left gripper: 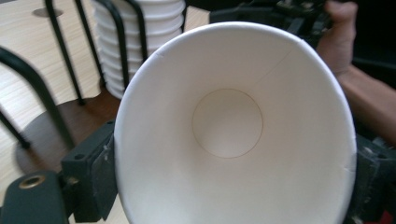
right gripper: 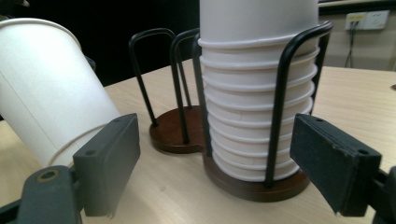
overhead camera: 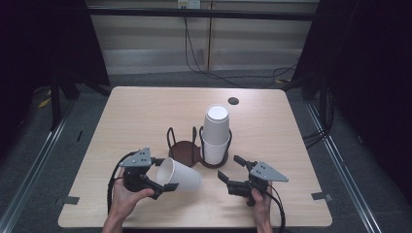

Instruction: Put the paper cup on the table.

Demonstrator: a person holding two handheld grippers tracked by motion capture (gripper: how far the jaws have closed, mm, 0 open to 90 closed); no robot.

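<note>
left jaws clamped on paper cup (overhead camera: 178, 174) rim, cup hiding their tips, right jaws spread wide, empty, before cup stack (right gripper: 254, 93)

A light wooden table (overhead camera: 145, 116) stands on grey floor (overhead camera: 29, 160) before a pale panelled wall (overhead camera: 155, 39) with trailing black cables (overhead camera: 204, 68).

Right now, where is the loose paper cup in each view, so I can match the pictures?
High view: cup lies on its side, low and left of centre, in the left gripper.
Left gripper view: cup central, mouth toward the camera.
Right gripper view: cup at far left, tilted.
Shared landmark: the cup stack in its wire holder.
</note>
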